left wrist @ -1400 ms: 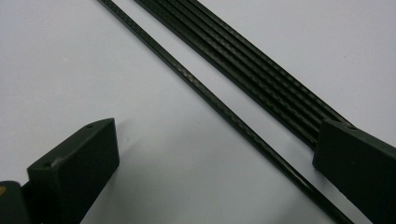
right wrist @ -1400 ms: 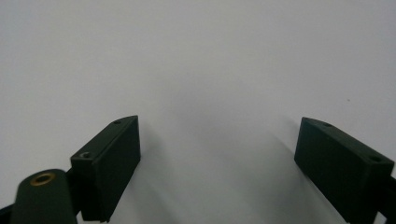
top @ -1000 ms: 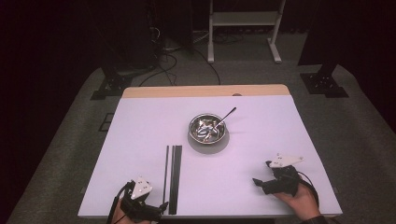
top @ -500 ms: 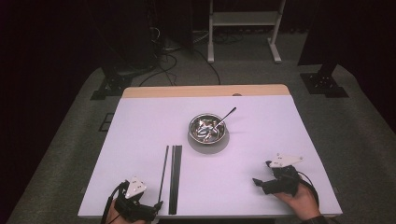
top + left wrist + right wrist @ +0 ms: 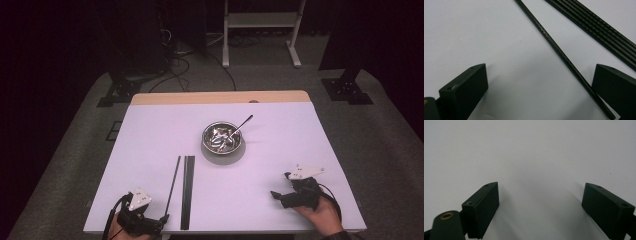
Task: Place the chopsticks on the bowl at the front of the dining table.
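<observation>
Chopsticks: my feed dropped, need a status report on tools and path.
Left tool open, straddling the single chopstick near its end. Right tool open over bare table. Chopstick bundle close alongside; nothing else in the way.

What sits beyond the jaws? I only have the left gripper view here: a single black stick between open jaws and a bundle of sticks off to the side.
Observer: In the high view a metal bowl stands farther up the white table, past the far ends of the sticks.
Operator: Anything in the bowl?
Observer: A spoon leans in it, handle pointing up and to the right over the rim.
Operator: And the other gripper?
Observer: The right gripper rests near the table's right front corner, apart from the sticks; its own view shows jaws wide open over bare table.
Operator: Is my stick separate from the bundle?
Observer: Yes, the single stick lies angled left of the bundle, near the left gripper.
</observation>
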A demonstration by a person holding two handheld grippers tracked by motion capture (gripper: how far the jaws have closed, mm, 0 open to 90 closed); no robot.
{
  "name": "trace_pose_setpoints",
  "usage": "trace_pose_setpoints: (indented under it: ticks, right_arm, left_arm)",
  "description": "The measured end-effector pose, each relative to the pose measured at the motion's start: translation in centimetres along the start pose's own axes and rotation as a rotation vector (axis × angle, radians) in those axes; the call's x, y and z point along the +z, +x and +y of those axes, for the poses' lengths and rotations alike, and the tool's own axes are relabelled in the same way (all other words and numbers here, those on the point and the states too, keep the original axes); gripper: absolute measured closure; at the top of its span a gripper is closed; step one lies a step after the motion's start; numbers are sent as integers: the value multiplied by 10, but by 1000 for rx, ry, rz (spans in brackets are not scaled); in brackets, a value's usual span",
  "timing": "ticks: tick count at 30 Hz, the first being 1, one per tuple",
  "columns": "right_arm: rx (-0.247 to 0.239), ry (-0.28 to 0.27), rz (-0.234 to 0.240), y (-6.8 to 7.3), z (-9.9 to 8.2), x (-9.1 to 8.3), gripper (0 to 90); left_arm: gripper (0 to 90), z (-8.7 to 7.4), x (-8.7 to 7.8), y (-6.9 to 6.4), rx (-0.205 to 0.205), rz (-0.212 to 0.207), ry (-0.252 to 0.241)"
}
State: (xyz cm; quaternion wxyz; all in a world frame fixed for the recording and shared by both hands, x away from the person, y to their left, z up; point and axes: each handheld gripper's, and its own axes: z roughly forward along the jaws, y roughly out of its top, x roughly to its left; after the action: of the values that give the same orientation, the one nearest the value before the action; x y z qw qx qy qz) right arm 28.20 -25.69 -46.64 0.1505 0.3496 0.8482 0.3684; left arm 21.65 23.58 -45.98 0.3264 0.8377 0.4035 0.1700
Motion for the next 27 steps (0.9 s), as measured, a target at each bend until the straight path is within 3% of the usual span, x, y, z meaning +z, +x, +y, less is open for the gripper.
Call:
trace_pose_setpoints:
  ticks: [27]
  right_arm:
    - [2, 0, 0, 0, 0, 0, 126]
  left_arm:
    - [0, -8, -11, 30, -44, 68, 26]
